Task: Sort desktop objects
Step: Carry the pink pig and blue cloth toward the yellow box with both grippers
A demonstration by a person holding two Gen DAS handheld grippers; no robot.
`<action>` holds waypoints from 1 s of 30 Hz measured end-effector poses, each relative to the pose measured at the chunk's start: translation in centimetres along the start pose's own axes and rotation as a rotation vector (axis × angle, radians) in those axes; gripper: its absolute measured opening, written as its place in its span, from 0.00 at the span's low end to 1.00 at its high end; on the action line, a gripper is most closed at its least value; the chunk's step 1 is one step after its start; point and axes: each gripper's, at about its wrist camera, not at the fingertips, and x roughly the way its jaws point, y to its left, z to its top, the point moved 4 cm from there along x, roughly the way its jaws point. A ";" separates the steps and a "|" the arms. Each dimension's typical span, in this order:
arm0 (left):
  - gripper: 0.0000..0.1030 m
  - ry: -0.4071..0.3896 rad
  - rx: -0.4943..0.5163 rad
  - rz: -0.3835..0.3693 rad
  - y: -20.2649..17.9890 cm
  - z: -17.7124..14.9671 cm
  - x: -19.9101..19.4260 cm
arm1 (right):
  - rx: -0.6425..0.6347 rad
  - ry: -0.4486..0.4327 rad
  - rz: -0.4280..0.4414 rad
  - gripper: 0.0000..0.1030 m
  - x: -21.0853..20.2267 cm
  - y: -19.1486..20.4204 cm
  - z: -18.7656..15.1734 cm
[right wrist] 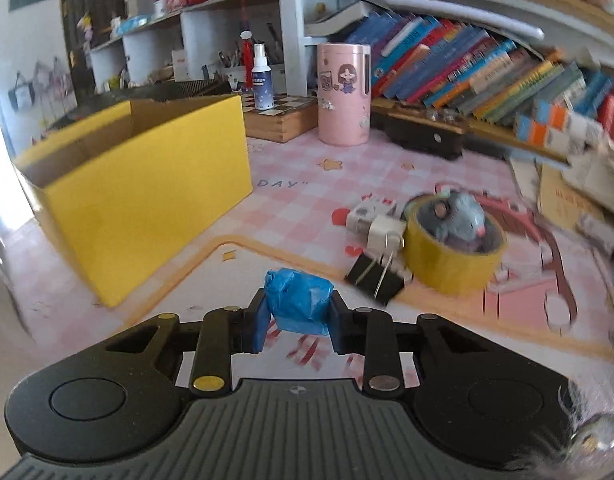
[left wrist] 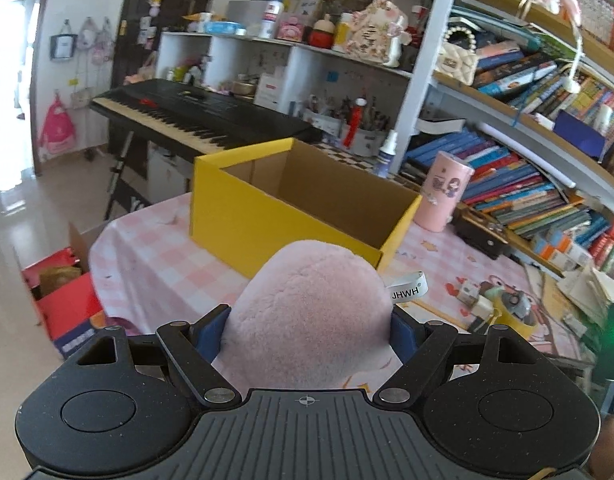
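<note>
My left gripper point(left wrist: 307, 326) is shut on a pink plush toy point(left wrist: 311, 304) with a white tag, held above the table just in front of the open yellow box point(left wrist: 243, 216). My right gripper point(right wrist: 297, 320) is shut on a crumpled blue wrapped object point(right wrist: 297, 298), held low over the pink checked tablecloth point(right wrist: 299, 168), to the right of the yellow box point(right wrist: 147, 208). A yellow tape roll point(right wrist: 447, 268) with a grey toy mouse point(right wrist: 459, 216) inside, a black binder clip point(right wrist: 377, 276) and a small white item point(right wrist: 371, 220) lie on the table ahead right.
A pink cylinder container point(right wrist: 343, 96) stands behind the box, beside a wooden chessboard box point(right wrist: 279, 116) with a spray bottle point(right wrist: 261, 80). Bookshelves point(right wrist: 487, 68) line the right side. A keyboard piano point(left wrist: 195, 116) stands beyond the table's far edge; a red box point(left wrist: 63, 300) sits on the floor.
</note>
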 end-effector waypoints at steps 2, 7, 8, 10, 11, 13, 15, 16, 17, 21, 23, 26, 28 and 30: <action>0.79 0.002 0.011 -0.032 0.2 0.1 0.1 | 0.048 0.017 0.014 0.26 -1.7 0.4 -0.2; 0.79 0.002 0.058 -0.124 1.0 0.8 0.5 | 0.084 0.031 0.058 0.26 -5.7 3.4 -0.6; 0.79 0.001 0.070 -0.146 1.3 1.0 0.5 | 0.069 0.021 0.058 0.26 -6.5 4.4 -0.7; 0.79 0.005 0.091 -0.188 2.0 1.3 0.5 | 0.036 0.002 0.043 0.26 -7.7 6.2 -1.0; 0.79 0.007 0.103 -0.210 2.6 1.4 0.5 | 0.025 -0.004 0.029 0.26 -8.2 7.2 -1.2; 0.79 0.007 0.133 -0.247 3.7 1.5 0.2 | 0.030 -0.008 0.010 0.26 -8.9 8.9 -1.7; 0.80 0.015 0.161 -0.279 5.0 1.5 -0.1 | 0.041 -0.015 -0.020 0.26 -9.5 10.7 -2.1; 0.80 0.025 0.169 -0.292 5.7 1.4 -0.3 | 0.048 -0.018 -0.035 0.26 -9.7 11.5 -2.3; 0.80 0.038 0.178 -0.304 6.5 1.3 -0.4 | 0.058 -0.017 -0.051 0.26 -9.8 12.3 -2.5; 0.80 0.071 0.240 -0.322 8.9 0.7 -0.9 | 0.080 -0.006 -0.094 0.26 -11.1 16.0 -3.9; 0.79 0.082 0.277 -0.318 9.8 0.5 -1.1 | 0.087 -0.001 -0.113 0.26 -11.6 17.8 -4.7; 0.80 0.095 0.307 -0.328 11.2 0.3 -1.9 | 0.122 0.026 -0.124 0.26 -12.1 20.0 -6.0; 0.80 0.100 0.322 -0.340 11.9 0.1 -2.4 | 0.125 0.041 -0.133 0.26 -12.5 21.5 -6.7; 0.80 0.114 0.330 -0.350 12.7 -0.1 -2.7 | 0.133 0.051 -0.138 0.26 -12.9 22.7 -7.2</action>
